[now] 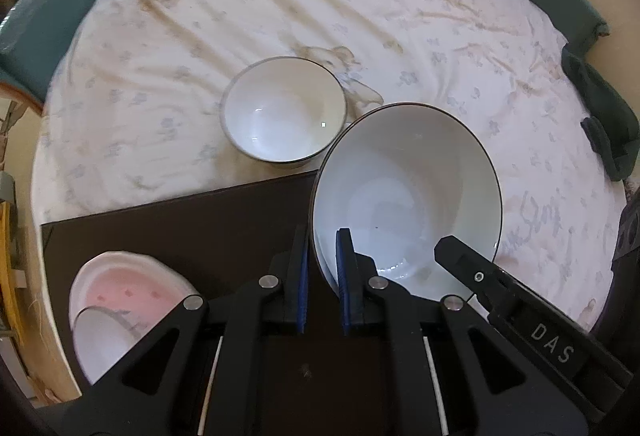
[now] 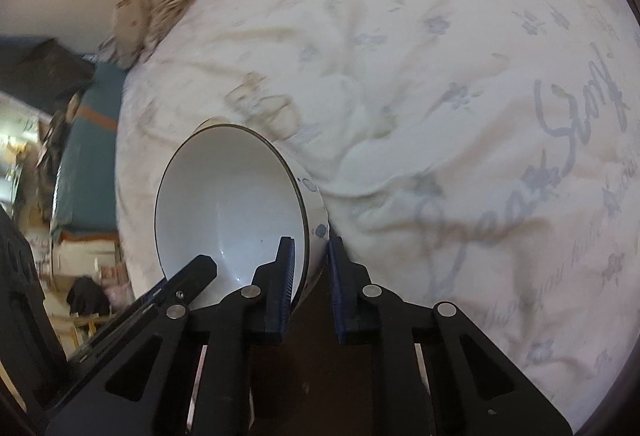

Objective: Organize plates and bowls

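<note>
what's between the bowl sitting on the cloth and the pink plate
In the left wrist view, only bare dark mat and a strip of tablecloth separate the resting bowl from the pink plate; nothing stands between them.

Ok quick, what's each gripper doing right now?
Left gripper: shut on the near rim of the large white bowl, which is tilted.
Right gripper: shut on that bowl's opposite rim.
</note>
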`<act>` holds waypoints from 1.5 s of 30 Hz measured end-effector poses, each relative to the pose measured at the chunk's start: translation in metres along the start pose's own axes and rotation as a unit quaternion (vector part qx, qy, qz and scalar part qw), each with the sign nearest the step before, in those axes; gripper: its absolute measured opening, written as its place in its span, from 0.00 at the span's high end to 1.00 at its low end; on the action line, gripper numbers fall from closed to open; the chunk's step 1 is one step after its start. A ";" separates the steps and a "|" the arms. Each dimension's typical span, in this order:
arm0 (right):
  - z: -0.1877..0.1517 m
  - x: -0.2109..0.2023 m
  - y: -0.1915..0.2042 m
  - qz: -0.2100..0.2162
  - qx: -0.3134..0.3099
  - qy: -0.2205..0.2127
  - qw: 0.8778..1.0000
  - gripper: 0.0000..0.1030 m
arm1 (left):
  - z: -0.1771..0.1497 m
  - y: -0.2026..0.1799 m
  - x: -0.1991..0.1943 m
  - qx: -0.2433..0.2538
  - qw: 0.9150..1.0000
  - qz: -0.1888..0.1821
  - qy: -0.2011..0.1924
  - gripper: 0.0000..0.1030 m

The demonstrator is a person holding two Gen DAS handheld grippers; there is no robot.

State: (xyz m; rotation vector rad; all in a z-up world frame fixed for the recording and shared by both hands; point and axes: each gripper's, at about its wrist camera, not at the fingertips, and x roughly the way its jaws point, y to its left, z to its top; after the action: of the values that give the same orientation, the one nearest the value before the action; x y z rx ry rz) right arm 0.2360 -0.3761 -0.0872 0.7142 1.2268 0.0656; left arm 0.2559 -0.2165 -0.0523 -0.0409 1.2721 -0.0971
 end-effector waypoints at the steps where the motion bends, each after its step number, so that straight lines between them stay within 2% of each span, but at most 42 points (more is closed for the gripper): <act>1: -0.003 -0.003 0.004 0.002 -0.007 0.000 1.000 0.82 | -0.004 0.004 -0.009 0.000 1.000 0.001 -0.007 0.91; 12: -0.052 -0.033 0.053 0.055 -0.088 0.006 0.995 0.82 | -0.049 0.057 -0.075 -0.036 0.998 0.009 -0.048 0.91; 21: -0.107 -0.022 0.103 0.081 -0.158 0.029 0.984 0.81 | -0.094 0.125 -0.107 -0.068 0.995 0.019 -0.072 0.91; 23: -0.119 -0.018 0.116 0.084 -0.174 0.034 0.981 0.81 | -0.105 0.141 -0.108 -0.081 0.994 0.027 -0.073 0.91; 29: -0.146 -0.003 0.146 0.084 -0.219 0.049 0.971 0.81 | -0.126 0.180 -0.101 -0.099 0.993 0.012 -0.055 0.90; 36: -0.168 0.017 0.160 0.070 -0.245 0.075 0.964 0.79 | -0.138 0.201 -0.079 -0.095 0.995 0.021 -0.030 0.91; 42: -0.184 0.034 0.172 0.045 -0.268 0.095 0.958 0.75 | -0.139 0.221 -0.058 -0.115 0.993 -0.001 -0.009 0.91; 45: -0.186 0.041 0.171 0.038 -0.267 0.107 0.957 0.75 | -0.137 0.219 -0.055 -0.105 0.994 -0.006 -0.010 0.91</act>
State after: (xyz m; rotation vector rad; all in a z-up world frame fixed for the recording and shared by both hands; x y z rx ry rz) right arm 0.1434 -0.1386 -0.0581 0.2830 1.3093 0.5319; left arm 0.1200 0.0104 -0.0591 -0.2295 1.2590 0.0279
